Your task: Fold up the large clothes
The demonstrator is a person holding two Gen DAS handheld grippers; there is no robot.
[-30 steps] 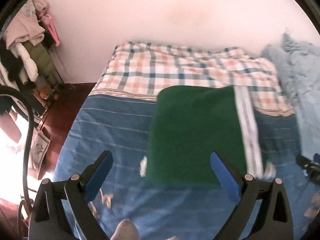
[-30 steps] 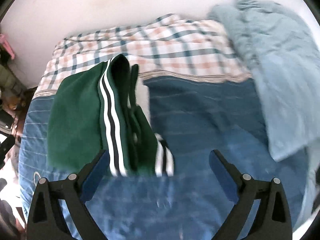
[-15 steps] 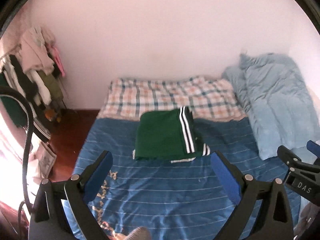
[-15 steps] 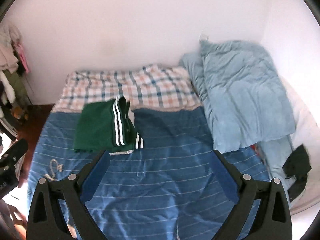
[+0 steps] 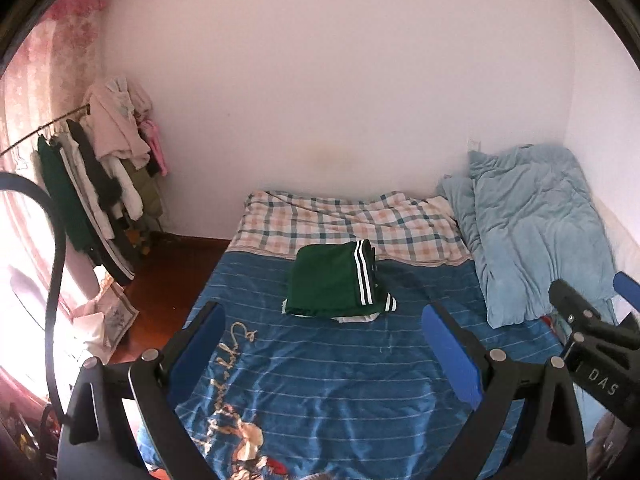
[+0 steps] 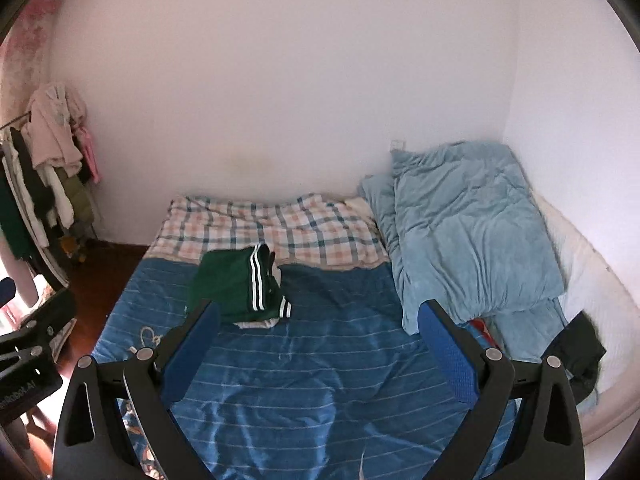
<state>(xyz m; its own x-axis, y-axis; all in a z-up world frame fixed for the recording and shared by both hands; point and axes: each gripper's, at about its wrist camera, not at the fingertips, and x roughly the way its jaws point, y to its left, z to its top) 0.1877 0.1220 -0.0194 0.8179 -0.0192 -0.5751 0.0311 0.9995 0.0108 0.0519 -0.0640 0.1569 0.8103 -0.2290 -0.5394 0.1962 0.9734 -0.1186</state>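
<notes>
A folded green garment [image 5: 330, 282] with white side stripes lies flat on the blue striped bedsheet [image 5: 320, 360], near the plaid blanket. It also shows in the right wrist view [image 6: 234, 286]. My left gripper [image 5: 324, 338] is open and empty, held well back from the garment above the bed's near end. My right gripper [image 6: 318, 336] is open and empty too, also far back; its body shows at the right edge of the left wrist view [image 5: 592, 344].
A plaid blanket [image 5: 348, 224] covers the bed's far end by the wall. A light blue duvet [image 6: 468, 232] is piled on the right. A black item [image 6: 578, 354] lies at the right edge. A clothes rack [image 5: 92, 184] stands left, with bags on the floor.
Both grippers have pulled far back and up from the folded green garment, which stays on the bed. The whole bed and room have come into view.
</notes>
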